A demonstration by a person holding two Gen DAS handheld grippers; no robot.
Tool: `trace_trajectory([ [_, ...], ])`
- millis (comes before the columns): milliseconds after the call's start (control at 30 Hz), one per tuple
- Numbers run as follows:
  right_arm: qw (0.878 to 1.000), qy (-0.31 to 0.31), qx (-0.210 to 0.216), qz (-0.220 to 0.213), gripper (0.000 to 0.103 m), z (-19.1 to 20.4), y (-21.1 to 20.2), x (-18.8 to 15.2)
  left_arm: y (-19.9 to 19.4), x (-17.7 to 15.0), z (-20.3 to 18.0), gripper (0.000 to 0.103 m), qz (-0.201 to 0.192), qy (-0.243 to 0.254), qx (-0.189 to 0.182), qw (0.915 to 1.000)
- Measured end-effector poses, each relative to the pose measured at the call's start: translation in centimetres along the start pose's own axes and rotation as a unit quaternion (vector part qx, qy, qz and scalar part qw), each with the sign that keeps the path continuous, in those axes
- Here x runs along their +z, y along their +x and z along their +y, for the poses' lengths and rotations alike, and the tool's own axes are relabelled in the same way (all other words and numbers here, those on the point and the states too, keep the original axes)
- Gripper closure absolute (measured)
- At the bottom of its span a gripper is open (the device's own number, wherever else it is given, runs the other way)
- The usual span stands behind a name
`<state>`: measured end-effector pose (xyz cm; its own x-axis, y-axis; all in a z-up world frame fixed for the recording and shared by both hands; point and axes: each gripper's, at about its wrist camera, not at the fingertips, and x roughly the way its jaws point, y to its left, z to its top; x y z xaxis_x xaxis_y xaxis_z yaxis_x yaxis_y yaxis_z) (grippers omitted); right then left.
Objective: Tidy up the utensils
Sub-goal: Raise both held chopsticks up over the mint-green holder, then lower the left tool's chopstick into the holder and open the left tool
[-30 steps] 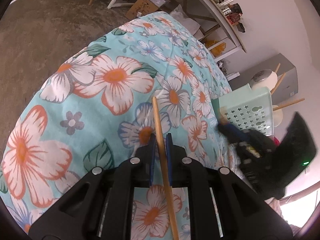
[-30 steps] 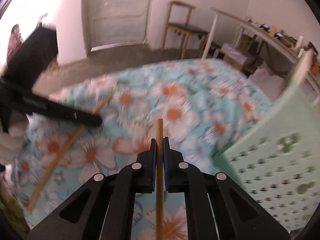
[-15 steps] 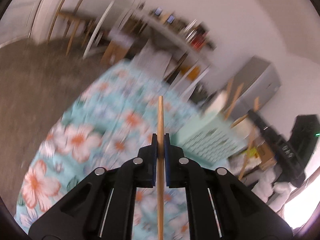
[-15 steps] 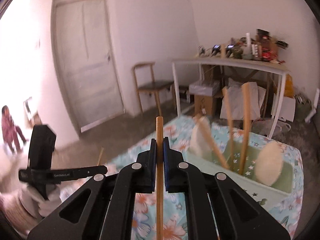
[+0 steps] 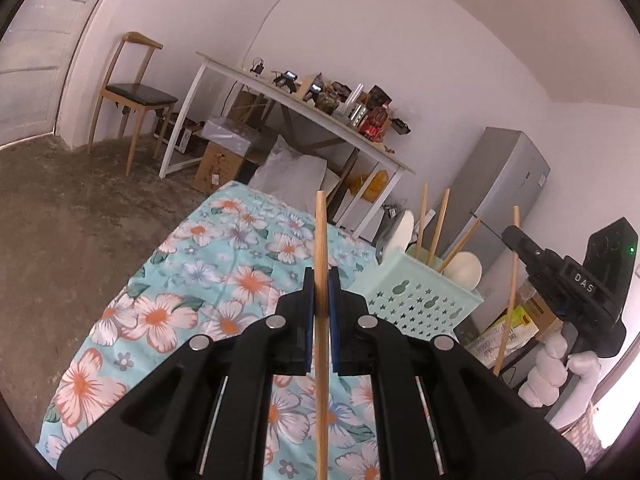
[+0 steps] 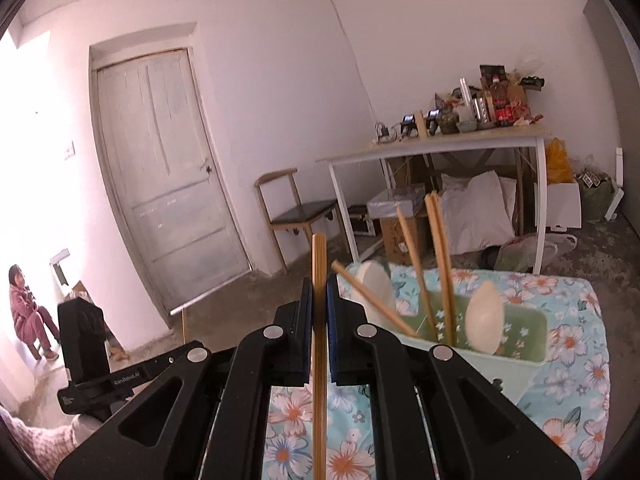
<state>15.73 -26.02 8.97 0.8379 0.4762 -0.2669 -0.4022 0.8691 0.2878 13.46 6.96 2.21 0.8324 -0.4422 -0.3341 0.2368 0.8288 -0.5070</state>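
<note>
My left gripper [image 5: 321, 292] is shut on a wooden chopstick [image 5: 320, 240] that stands upright between its blue pads, above the floral cloth. To its right stands a mint green basket [image 5: 416, 300] holding several chopsticks and white spoons. Beyond the basket my right gripper [image 5: 514, 238] holds a second chopstick [image 5: 507, 300]. In the right wrist view my right gripper [image 6: 319, 292] is shut on that chopstick [image 6: 319, 264], just left of the basket [image 6: 516, 364]. The basket's chopsticks [image 6: 440, 264] and a white spoon [image 6: 486, 320] stick up from it. My left gripper [image 6: 188, 354] shows low at the left.
The table under the floral cloth [image 5: 224, 280] ends near a white desk [image 5: 304, 108] crowded with clutter, with boxes and bags beneath. A wooden chair [image 5: 132, 92] stands by the wall and a grey fridge [image 5: 504, 184] behind the basket. A person [image 6: 28, 312] sits far left near a door [image 6: 168, 176].
Both grippers have lifted off the cloth with their chopsticks and tipped up towards level, so the room now fills both views. The basket has come to lie below and ahead of both.
</note>
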Motion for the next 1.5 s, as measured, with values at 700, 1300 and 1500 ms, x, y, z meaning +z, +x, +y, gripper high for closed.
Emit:
trace_trajectory([
  [700,0.993,0.060,-0.021,-0.101,0.096,-4.0,-8.6,-0.5,1.5,9.2,-15.2,0.097,-0.153,0.098,-0.130,0.9746],
  [1300,0.987,0.106,-0.002,-0.119,0.096,-8.5,-11.4,-1.8,14.5,6.1,-21.8,0.097,-0.138,0.135,-0.046,0.9801],
  [1500,0.987,0.104,-0.006,-0.119,0.096,-8.6,-11.8,-1.7,15.0,5.5,-20.2,0.090,-0.106,0.121,-0.050,0.9857],
])
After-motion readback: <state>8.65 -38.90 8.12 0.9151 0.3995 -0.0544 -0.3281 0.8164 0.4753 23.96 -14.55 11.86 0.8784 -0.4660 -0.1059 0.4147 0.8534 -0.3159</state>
